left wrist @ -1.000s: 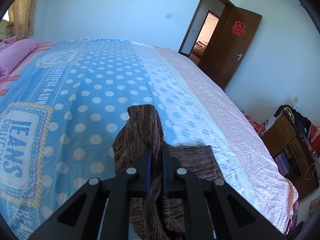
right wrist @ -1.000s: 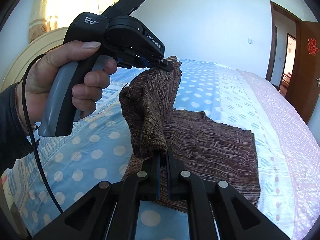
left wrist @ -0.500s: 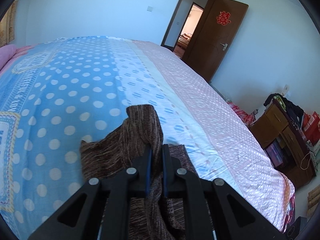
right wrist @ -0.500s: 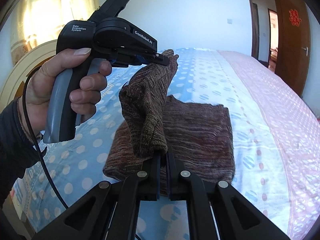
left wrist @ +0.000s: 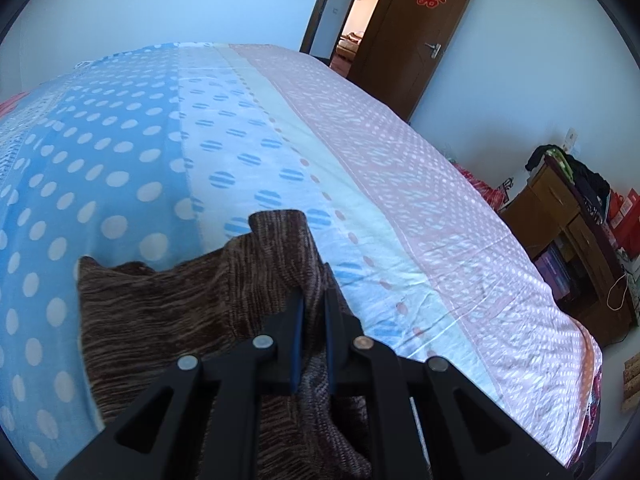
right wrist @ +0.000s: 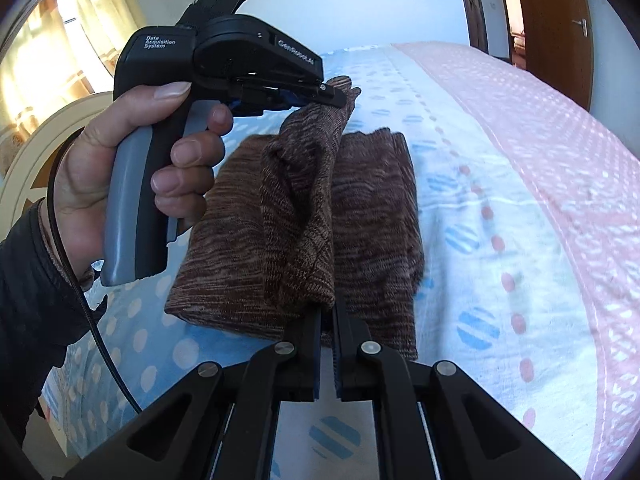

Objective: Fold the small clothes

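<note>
A: Where is the brown knit garment (right wrist: 320, 216) lying, and what are you gripping?

B: You are pinching one edge of it at two points — the left gripper (left wrist: 312, 312) and the right gripper (right wrist: 328, 312) are both clamped tight on the cloth. The raised flap is hanging over the lower layer, which is resting flat on the dotted bedspread (right wrist: 500, 184).

A: Progress?

B: Judged mid-fold — you are bringing one half over the other; laying it down, releasing and smoothing are remaining
</note>
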Available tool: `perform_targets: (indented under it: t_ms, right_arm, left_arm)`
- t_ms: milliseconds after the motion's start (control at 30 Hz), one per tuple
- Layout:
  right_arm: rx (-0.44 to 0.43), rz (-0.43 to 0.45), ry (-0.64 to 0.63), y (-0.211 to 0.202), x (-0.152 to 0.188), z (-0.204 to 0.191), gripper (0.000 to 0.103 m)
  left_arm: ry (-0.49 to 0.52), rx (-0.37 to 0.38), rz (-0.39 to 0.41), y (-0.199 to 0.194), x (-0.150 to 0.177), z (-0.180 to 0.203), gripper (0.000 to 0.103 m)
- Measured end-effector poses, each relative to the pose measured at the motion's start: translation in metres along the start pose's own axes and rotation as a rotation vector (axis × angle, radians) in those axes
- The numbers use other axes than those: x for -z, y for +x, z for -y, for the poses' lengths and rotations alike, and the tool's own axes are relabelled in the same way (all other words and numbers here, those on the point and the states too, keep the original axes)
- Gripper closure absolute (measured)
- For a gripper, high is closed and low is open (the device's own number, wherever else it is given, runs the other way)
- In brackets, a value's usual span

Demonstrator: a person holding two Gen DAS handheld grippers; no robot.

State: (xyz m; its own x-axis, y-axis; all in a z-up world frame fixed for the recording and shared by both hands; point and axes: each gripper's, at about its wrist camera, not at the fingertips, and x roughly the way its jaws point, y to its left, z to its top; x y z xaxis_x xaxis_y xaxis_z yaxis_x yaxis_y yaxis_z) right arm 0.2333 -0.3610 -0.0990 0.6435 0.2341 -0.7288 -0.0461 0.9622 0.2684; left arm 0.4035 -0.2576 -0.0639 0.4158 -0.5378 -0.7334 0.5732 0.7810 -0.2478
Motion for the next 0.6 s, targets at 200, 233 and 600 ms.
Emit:
perform_targets:
  t_ms: [200, 233, 600]
  right_arm:
    - [-0.002, -0.025, 0.059, 0.005, 0.008, 0.016, 0.099]
    - [-0.001, -0.029, 0.066, 0.005, 0.010, 0.019, 0.099]
    - [-0.014, -0.014, 0.180, -0.010, 0.016, 0.050, 0.084]
  left_arm:
    - [0.031, -0.012, -0.029, 0.025, 0.005, 0.016, 0.093]
    - [0.040, -0.017, -0.029, 0.029, 0.006, 0.019, 0.093]
    - [0.083, -0.054, 0.116, -0.034, 0.038, 0.001, 0.037]
